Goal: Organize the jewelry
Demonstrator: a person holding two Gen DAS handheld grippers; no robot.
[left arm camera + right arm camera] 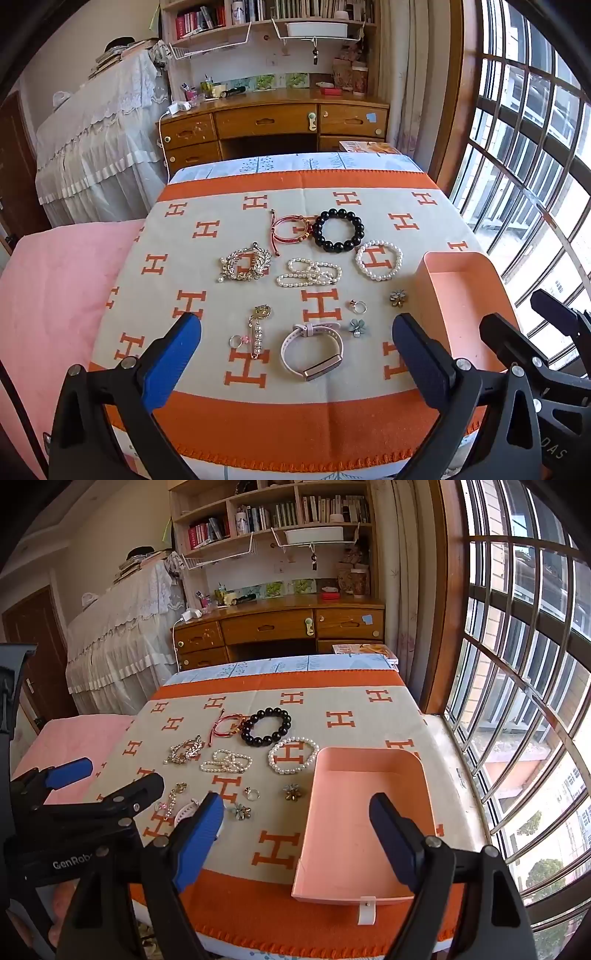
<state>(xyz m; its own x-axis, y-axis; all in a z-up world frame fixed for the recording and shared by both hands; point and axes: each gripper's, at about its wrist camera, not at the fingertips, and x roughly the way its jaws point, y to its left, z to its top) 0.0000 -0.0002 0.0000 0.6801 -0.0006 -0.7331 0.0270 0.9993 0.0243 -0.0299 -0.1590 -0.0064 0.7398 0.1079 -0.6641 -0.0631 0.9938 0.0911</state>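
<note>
Jewelry lies on an orange and beige blanket (221, 417). A pink watch band (312, 350) is nearest, between the fingers of my left gripper (295, 354), which is open and empty above the table's front. Beyond lie a pearl pin (258, 332), a black bead bracelet (339, 229), a red cord bracelet (290, 229), a pearl bracelet (378, 260), a pearl strand (308, 272), a crystal brooch (243, 264), a ring (357, 305) and two flower pieces (357, 326). An empty pink tray (351, 834) sits at the right. My right gripper (295, 830) is open over its near left edge.
A pink cloth (55, 295) covers the surface to the left. A barred window (524, 701) runs along the right. A wooden desk (273, 122) with shelves stands behind the table. A lace-covered cabinet (99, 147) is at the back left.
</note>
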